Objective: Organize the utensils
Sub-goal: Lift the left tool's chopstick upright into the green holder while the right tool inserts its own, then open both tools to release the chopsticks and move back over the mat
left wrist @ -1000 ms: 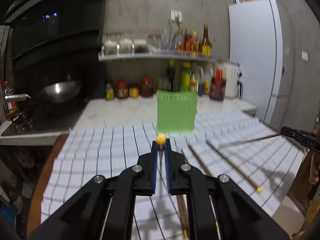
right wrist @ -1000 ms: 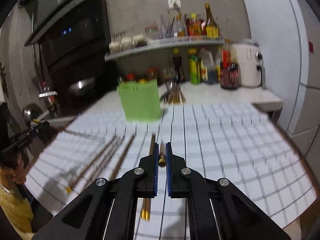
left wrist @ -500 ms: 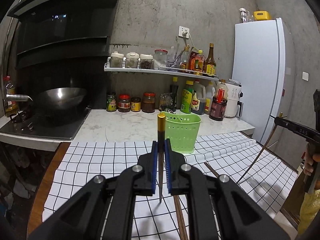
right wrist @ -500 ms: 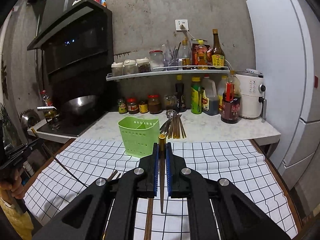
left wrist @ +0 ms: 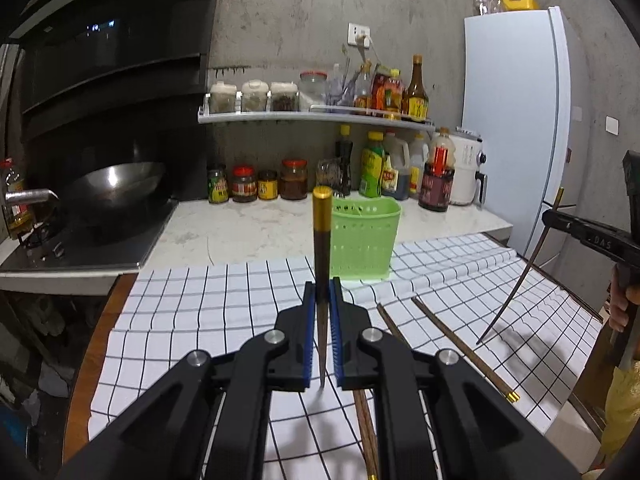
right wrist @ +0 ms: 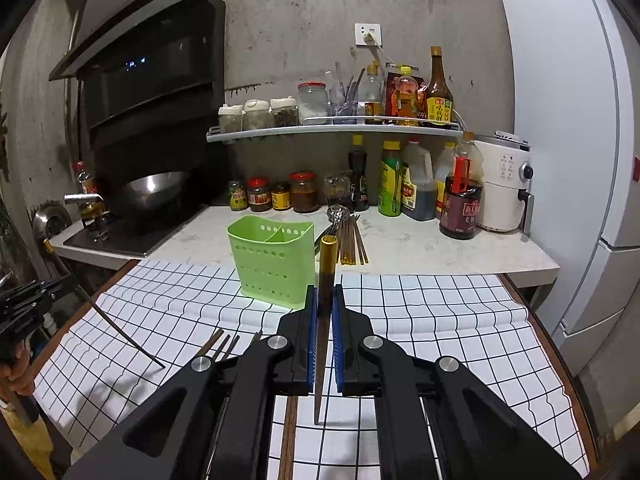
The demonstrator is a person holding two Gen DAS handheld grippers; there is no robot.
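left gripper (left wrist: 321, 300), right gripper (right wrist: 324, 300): jaws clamped.

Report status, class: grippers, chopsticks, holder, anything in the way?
Left gripper shut on a chopstick, gold end up. Right gripper likewise, own chopstick. Green holder ahead, looks empty. Path clear; loose chopsticks on cloth.

held chopsticks: two, dark with gold caps, upright, one clamped per gripper (left wrist: 321, 240) (right wrist: 327, 276)
loose chopsticks: flat on checked cloth (left wrist: 460, 344)
holder: green, perforated, divided, upright (right wrist: 272, 264)

loose chopsticks (left wrist: 366, 424) cut off by bottom edge, jar labels (right wrist: 260, 199) unreadable
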